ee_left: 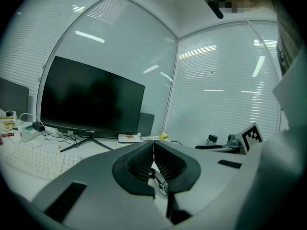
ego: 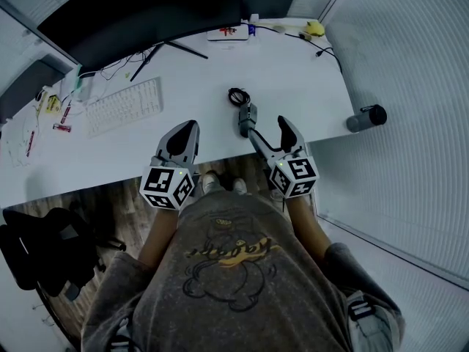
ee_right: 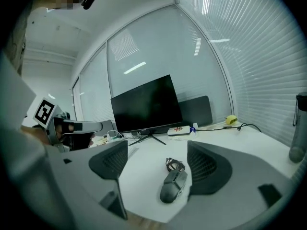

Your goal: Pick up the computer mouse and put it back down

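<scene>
A dark grey, angular mouse [ee_right: 172, 186] with a coiled cable lies on the smooth white tabletop [ego: 293, 86] near its front edge, with bare surface around it. The right gripper [ego: 265, 127] has its ribbed jaws apart, with the mouse lying between them, unpressed. The left gripper [ego: 183, 134] has its jaws together, empty.

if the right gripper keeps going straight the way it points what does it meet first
Probably the dark grey computer mouse on the white desk: it lies ahead between the open jaws of the right gripper.

An office, with desk [ego: 293, 72], monitor [ego: 139, 13] and keyboard [ego: 124, 106].
</scene>
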`<state>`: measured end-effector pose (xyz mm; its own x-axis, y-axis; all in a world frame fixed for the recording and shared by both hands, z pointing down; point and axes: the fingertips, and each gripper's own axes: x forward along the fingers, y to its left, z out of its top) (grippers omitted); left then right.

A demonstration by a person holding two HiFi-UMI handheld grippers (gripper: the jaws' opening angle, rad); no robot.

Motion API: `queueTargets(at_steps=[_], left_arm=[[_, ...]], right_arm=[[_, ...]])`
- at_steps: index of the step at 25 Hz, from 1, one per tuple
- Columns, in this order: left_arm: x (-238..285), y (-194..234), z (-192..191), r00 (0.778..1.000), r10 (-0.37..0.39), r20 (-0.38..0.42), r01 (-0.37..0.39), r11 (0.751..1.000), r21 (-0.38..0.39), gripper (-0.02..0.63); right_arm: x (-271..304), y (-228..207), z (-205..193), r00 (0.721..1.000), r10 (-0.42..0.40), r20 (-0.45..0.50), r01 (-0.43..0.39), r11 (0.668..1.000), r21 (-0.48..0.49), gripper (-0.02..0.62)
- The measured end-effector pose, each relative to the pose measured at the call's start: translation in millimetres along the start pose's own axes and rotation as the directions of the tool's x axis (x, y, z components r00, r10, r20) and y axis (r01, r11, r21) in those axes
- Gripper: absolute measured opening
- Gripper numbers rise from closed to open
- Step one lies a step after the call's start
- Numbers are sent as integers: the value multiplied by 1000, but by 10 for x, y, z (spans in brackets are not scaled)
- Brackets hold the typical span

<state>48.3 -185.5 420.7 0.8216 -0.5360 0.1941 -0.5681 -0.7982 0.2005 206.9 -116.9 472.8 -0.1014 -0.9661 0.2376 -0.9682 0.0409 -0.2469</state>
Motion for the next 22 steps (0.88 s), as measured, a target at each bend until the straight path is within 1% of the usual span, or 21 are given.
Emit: queueTargets(at_steps=[3,7,12,16,22], left_arm=[[9,49,-7,1000,3,-4,-3,1000,-4,18],[33,97,-4,1000,5,-3,-5,1000,-10,18],[55,147,-1,1000,9,-9,-9,1000,7,18],[65,212,-25,1000,19,-19,-19,1000,5,18],[74,319,-37,999,42,-32,-42,999,-3,18]], right_arm=[[107,-15,-81,1000,-1,-24,2,1000,22,422],[259,-68,-221,998,-10,-63,12,999,40,446],[501,-156,-526,989,-14,-147,19,999,37,448],[681,-264,-778,978,-34,-208,39,999,22,442],[925,-436,-1096,951,-63,-304,66,998,-2,434]])
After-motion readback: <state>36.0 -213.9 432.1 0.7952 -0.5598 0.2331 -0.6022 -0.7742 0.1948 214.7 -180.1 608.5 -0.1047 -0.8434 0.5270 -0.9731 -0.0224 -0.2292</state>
